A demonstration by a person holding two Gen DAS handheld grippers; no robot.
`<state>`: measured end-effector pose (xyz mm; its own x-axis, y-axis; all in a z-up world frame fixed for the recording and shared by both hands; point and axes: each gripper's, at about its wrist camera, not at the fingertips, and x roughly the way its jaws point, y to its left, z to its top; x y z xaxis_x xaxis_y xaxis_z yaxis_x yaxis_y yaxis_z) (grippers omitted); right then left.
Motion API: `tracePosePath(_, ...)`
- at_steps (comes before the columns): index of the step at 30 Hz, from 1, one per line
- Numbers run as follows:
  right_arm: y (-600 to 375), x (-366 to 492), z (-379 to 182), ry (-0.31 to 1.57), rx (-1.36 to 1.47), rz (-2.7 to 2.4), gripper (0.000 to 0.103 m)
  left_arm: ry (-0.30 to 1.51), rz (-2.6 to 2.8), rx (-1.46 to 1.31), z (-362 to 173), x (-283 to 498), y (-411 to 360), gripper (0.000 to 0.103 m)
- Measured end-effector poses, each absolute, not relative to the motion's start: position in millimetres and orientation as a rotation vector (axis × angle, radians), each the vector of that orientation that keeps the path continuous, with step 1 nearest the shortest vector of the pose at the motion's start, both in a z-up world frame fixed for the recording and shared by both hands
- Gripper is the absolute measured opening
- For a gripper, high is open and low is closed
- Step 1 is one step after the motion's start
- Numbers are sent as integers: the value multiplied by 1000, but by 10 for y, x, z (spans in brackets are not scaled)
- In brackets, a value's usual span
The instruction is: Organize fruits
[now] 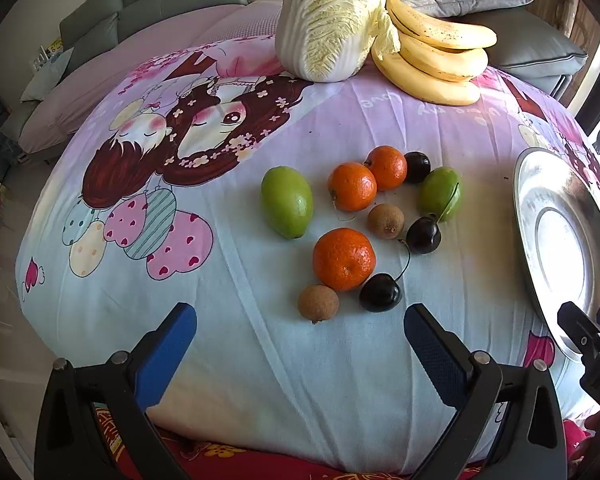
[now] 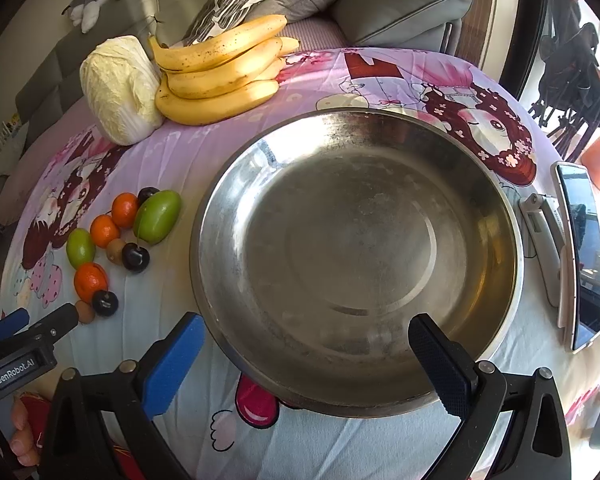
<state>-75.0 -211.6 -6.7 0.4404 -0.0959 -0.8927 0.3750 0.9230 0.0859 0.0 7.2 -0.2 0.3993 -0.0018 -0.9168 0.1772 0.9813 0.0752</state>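
Fruit sits loose on the cartoon-print cloth (image 1: 340,360) in the left wrist view: three oranges, nearest one (image 1: 344,259); two green mangoes, the larger (image 1: 287,201) off to the left of the cluster; three dark cherries, nearest (image 1: 380,293); two small brown round fruits, nearest (image 1: 318,304). All near each other, several touching. Left gripper (image 1: 300,344) hangs above bare cloth just short of the cluster, jaws at full spread, nothing between them. Bananas (image 1: 436,56) lean on a napa cabbage (image 1: 328,24) at the far edge. Steel bowl (image 1: 540,208) sits right of the fruit.

Right wrist view: right gripper (image 2: 306,354) hovers over the bowl's near rim, jaws wide apart, holding nothing. Bowl interior bare. Fruit cluster lies left of the bowl, apart from it. Phone (image 2: 584,256) and a white handled object (image 2: 544,244) lie right of the bowl.
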Motion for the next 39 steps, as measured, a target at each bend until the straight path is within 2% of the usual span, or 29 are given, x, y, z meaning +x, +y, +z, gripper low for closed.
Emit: tracePosePath(39,-2104,-748,-74,1082,285,-300,103,1160,-110,168,-19,-5,79,103)
